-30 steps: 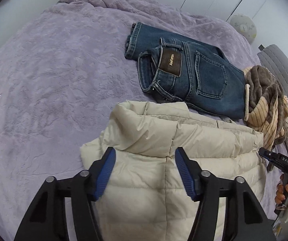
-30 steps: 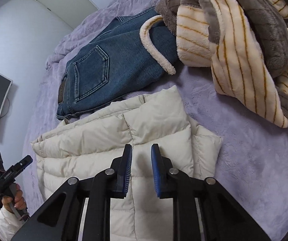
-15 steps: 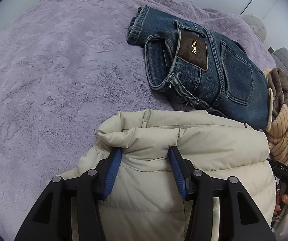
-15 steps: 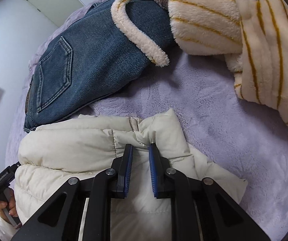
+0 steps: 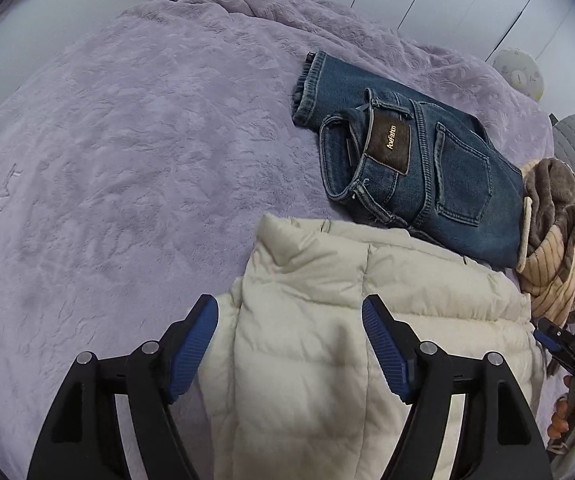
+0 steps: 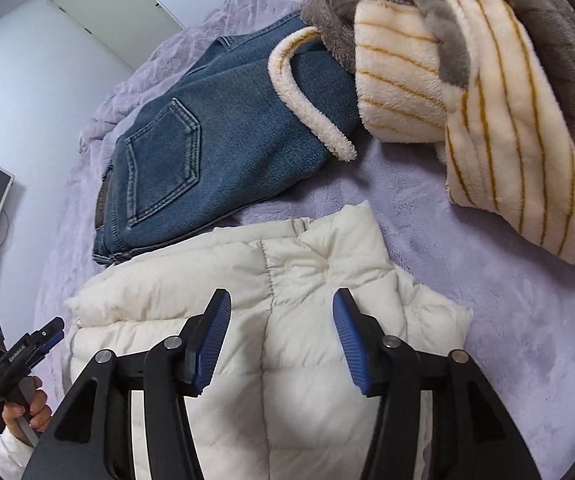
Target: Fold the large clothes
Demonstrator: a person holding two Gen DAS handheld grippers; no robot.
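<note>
Since a moment ago: both claws pinched the folded top edge of the cream puffer jacket [image 5: 347, 320] half a second back; now they have let go and pulled back a little, and the jacket lies where they set it.
Left claw [image 5: 289, 344]: jaws opening, standing wide, the blue pads clear of the fabric on either side of the jacket's left portion; it holds nothing.
Right claw [image 6: 281, 342]: jaws opening from a near-closed pinch, now about half spread; jacket fabric lies below and between them, but the pads do not press it.
Jacket's place: flat on the purple bed cover [image 5: 127, 160], collar end towards the folded jeans [image 5: 427, 160], its far edge just touching or overlapping them; I cannot tell which.
Neighbours: a striped fleece garment [image 6: 487, 100] heaped on the far end of the jeans, apart from the jacket.
How it will handle, I reckon: light, soft and puffy, springy enough to unfold itself; the smooth shell looks slippery, so shallow pinches may slide off.
Where to take hold: the quilted seams, the collar corners or the hem, both claws well apart, biting deep into a ridge.
</note>
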